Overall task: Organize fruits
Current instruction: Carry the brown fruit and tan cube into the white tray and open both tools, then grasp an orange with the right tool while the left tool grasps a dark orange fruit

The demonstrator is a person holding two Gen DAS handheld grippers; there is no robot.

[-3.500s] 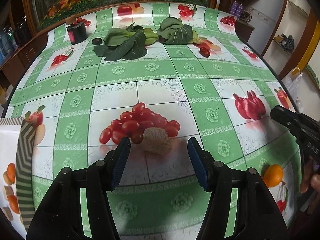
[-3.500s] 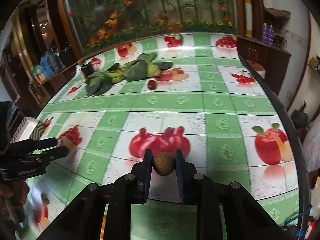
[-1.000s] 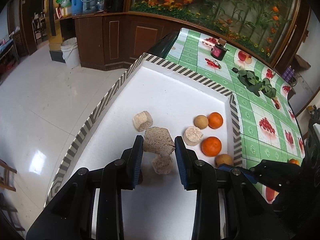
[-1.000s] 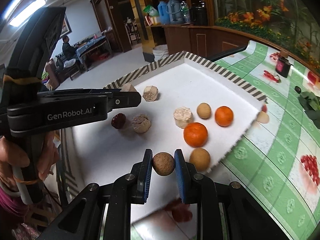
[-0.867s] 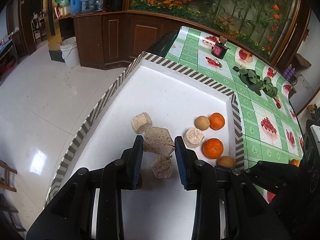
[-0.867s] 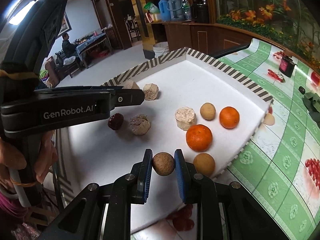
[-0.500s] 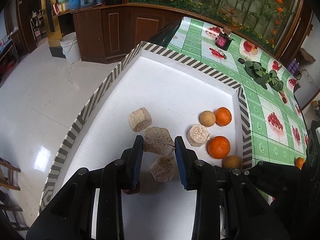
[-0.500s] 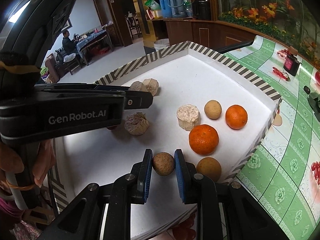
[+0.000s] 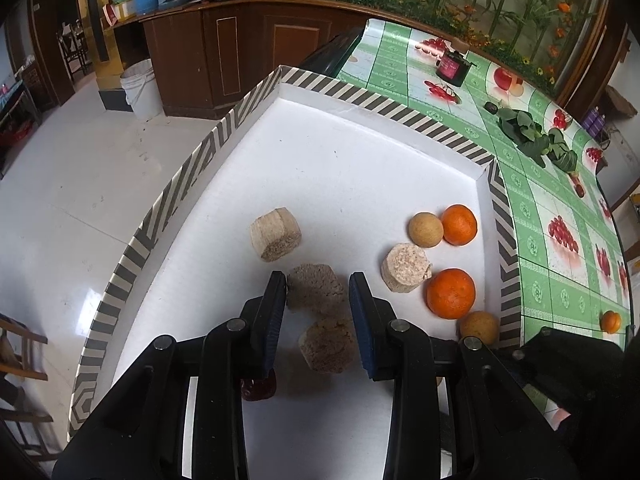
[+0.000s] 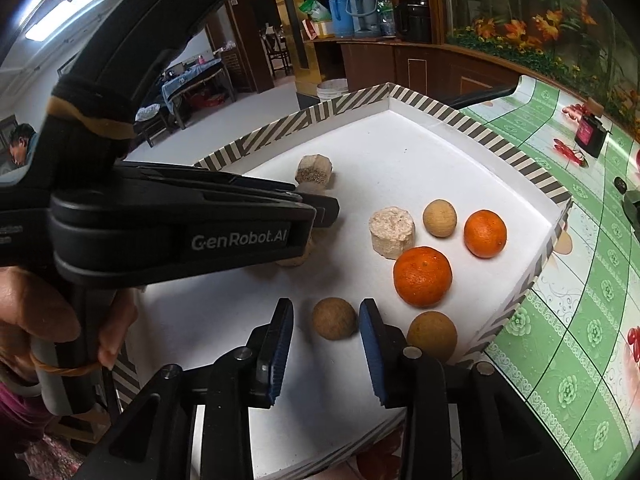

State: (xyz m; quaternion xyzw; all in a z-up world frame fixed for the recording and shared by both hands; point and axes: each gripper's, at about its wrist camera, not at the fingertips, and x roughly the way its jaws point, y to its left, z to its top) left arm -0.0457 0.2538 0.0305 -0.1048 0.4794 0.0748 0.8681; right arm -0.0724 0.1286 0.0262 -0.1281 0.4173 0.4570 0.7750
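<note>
In the tray (image 10: 460, 128), the brown ball (image 10: 334, 317) lies between the right gripper's (image 10: 326, 322) fingers, which have just been opening and now stand clear of it. The left gripper (image 9: 318, 294) is clamped on a rough chunk (image 9: 315, 288) above another chunk. Its contact with the tray floor is hidden.

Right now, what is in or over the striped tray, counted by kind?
Oranges: 2
Brown round fruits: 3
Tan chunks: 4, counting the one held in the left gripper
Dark red fruit: 1
Total: 10
</note>
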